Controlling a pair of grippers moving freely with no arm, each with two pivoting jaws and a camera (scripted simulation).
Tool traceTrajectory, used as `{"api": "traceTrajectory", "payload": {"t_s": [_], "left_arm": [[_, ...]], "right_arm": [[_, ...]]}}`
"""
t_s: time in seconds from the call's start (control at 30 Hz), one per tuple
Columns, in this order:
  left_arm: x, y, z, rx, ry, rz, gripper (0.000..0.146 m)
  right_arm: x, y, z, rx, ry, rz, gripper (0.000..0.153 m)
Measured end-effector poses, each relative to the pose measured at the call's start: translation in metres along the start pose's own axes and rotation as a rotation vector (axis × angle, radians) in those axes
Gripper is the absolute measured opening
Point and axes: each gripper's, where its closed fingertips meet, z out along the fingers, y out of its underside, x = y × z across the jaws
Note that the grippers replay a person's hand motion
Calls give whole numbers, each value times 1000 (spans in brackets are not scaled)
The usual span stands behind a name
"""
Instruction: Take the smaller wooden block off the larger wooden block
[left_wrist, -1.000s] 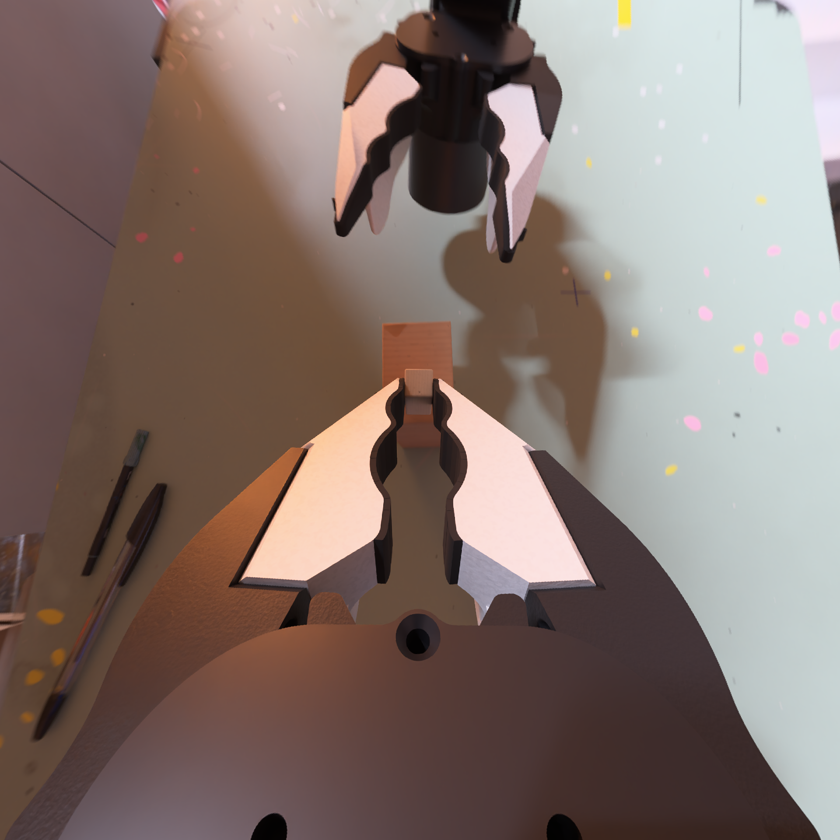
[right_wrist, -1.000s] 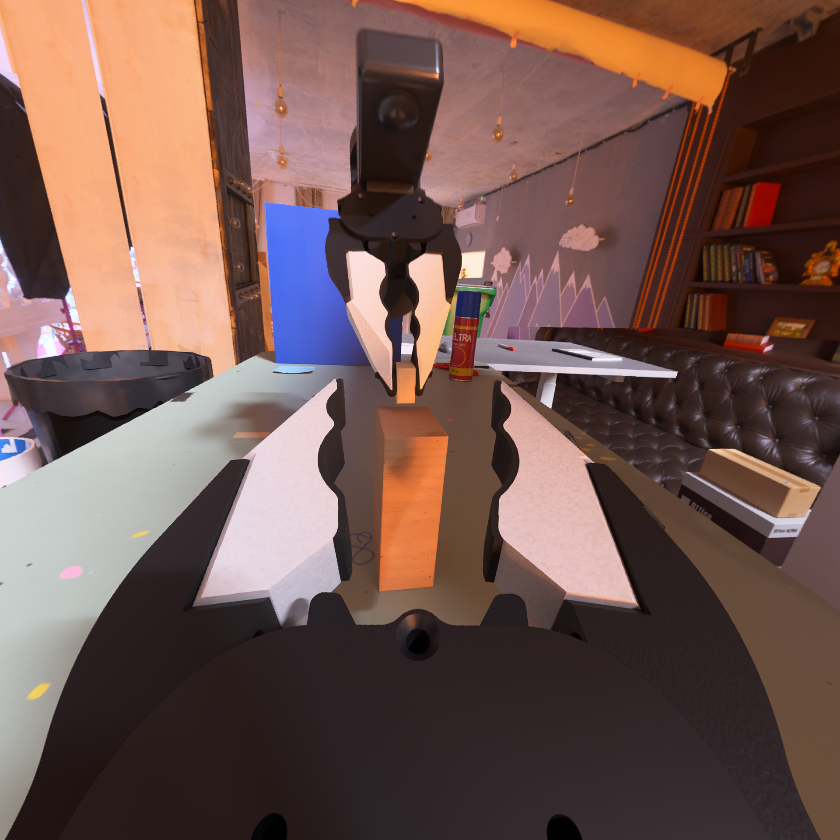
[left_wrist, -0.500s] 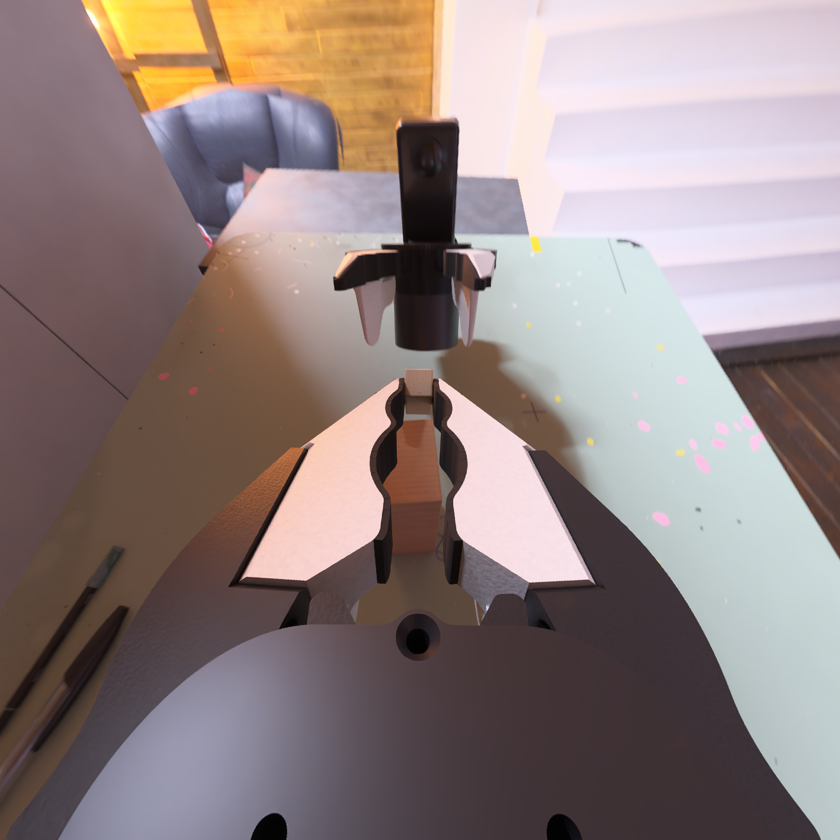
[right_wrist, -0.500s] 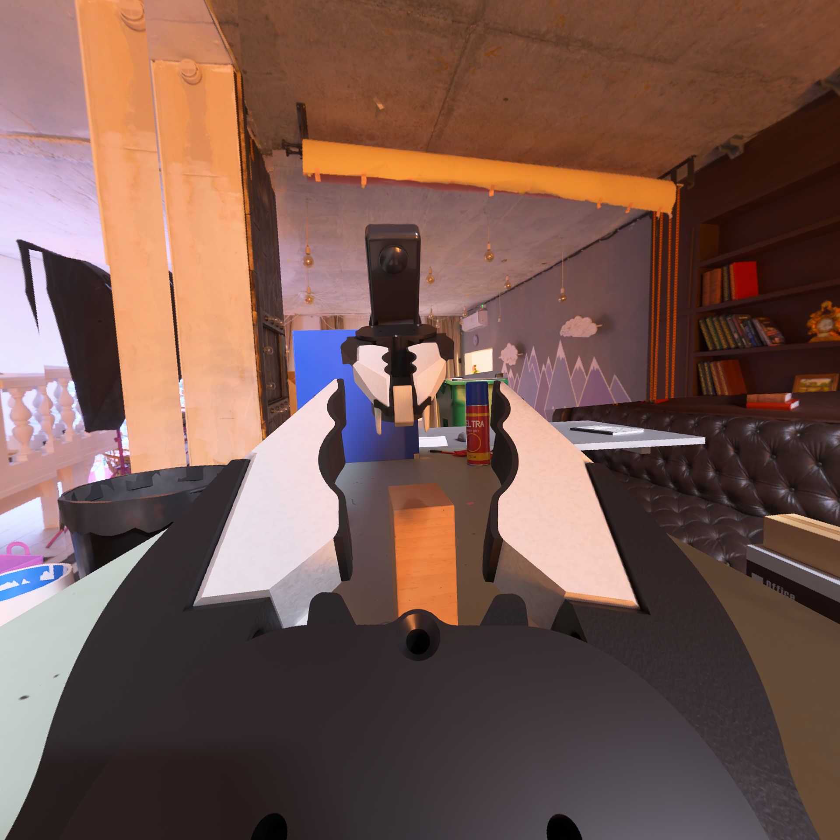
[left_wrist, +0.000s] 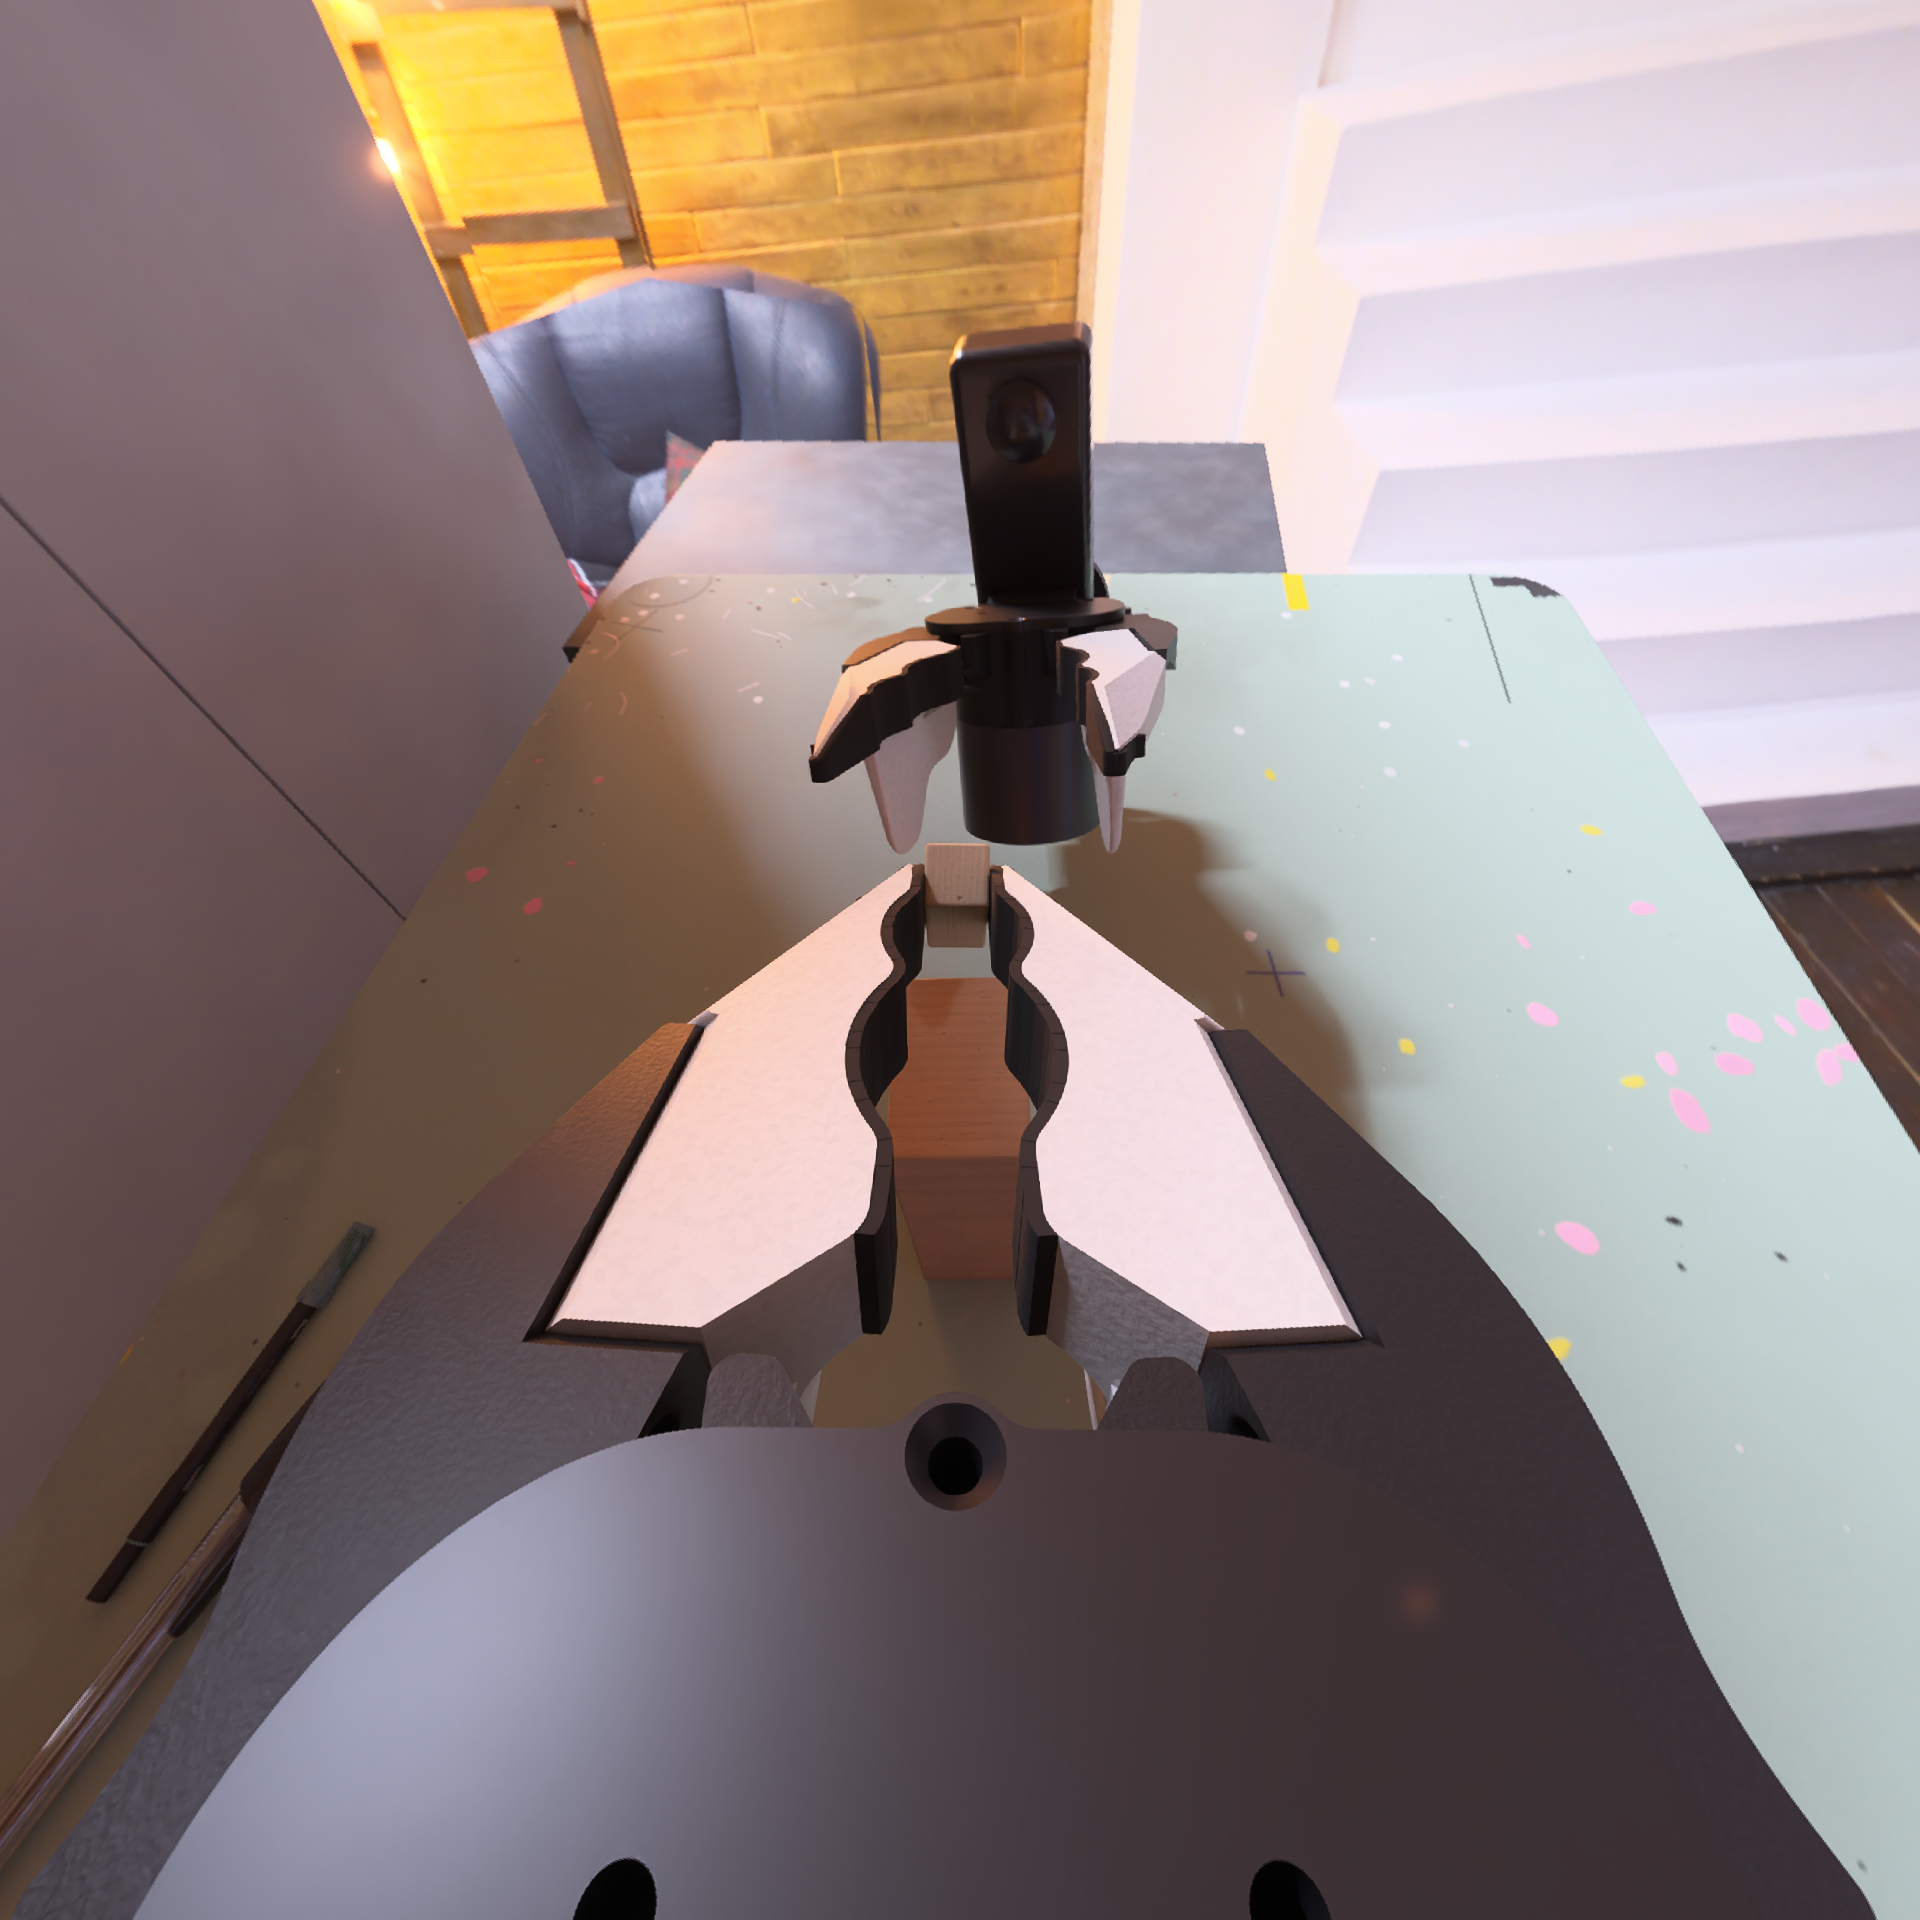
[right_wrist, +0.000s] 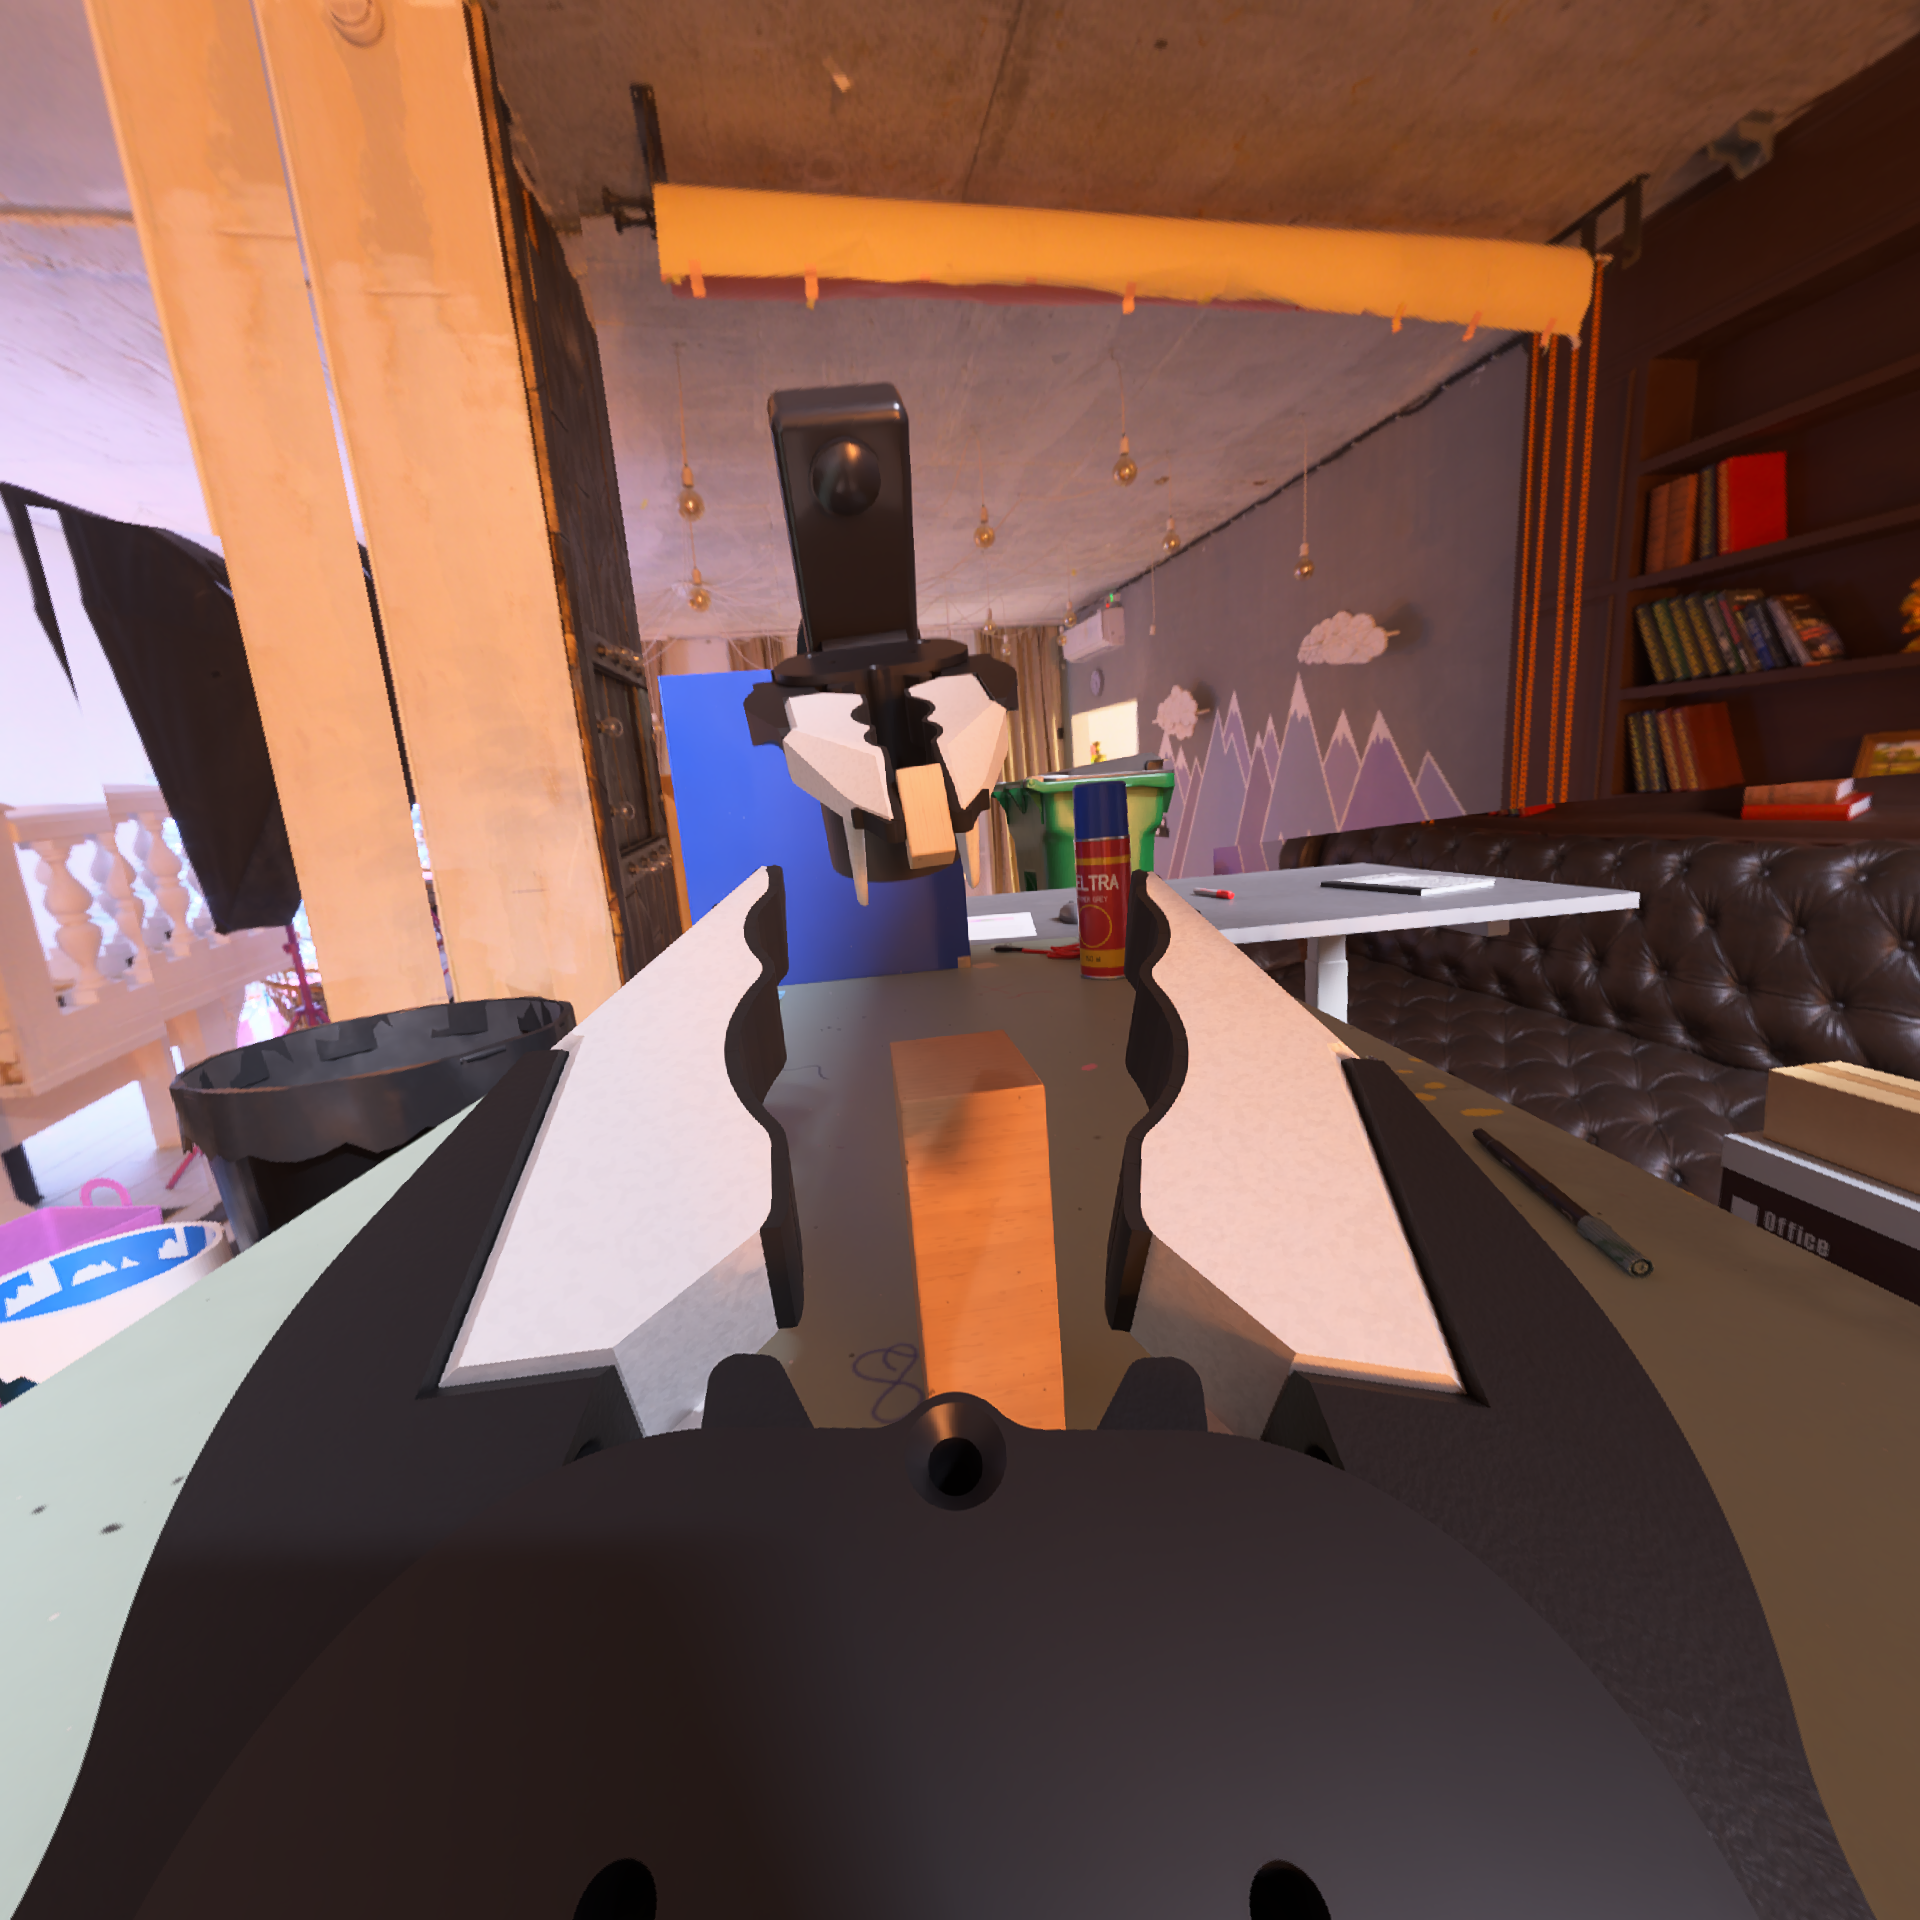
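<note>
My left gripper (left_wrist: 956, 885) is shut on the smaller wooden block (left_wrist: 956, 868), a pale cube held at its fingertips in the air. The larger wooden block (left_wrist: 951, 1132) stands on the table below and behind it, apart from the cube. In the right wrist view the left gripper (right_wrist: 920, 836) hangs high with the smaller block (right_wrist: 925, 816) in it. My right gripper (right_wrist: 956, 914) is open, and the larger block (right_wrist: 977, 1195) stands between its fingers, touching neither. The right gripper (left_wrist: 1006, 836) also shows beyond the cube in the left wrist view.
Two dark pens (left_wrist: 229, 1403) lie at the table's left edge; one pen (right_wrist: 1558, 1200) shows in the right wrist view. A black bin (right_wrist: 364, 1081) stands off the table. A red spray can (right_wrist: 1101, 883) stands far behind. A box (right_wrist: 1839, 1122) sits at the right.
My left gripper has risen with the smaller block, lifting it clear of the larger block, and has tilted up. The right gripper has stayed open around the larger block.
</note>
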Motion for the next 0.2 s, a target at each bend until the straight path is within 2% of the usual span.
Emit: {"api": "traceTrajectory", "payload": {"t_s": [0.2], "left_arm": [[1, 2, 0, -69, 2, 23, 11]], "right_arm": [[0, 0, 1, 4, 5, -19, 66]]}}
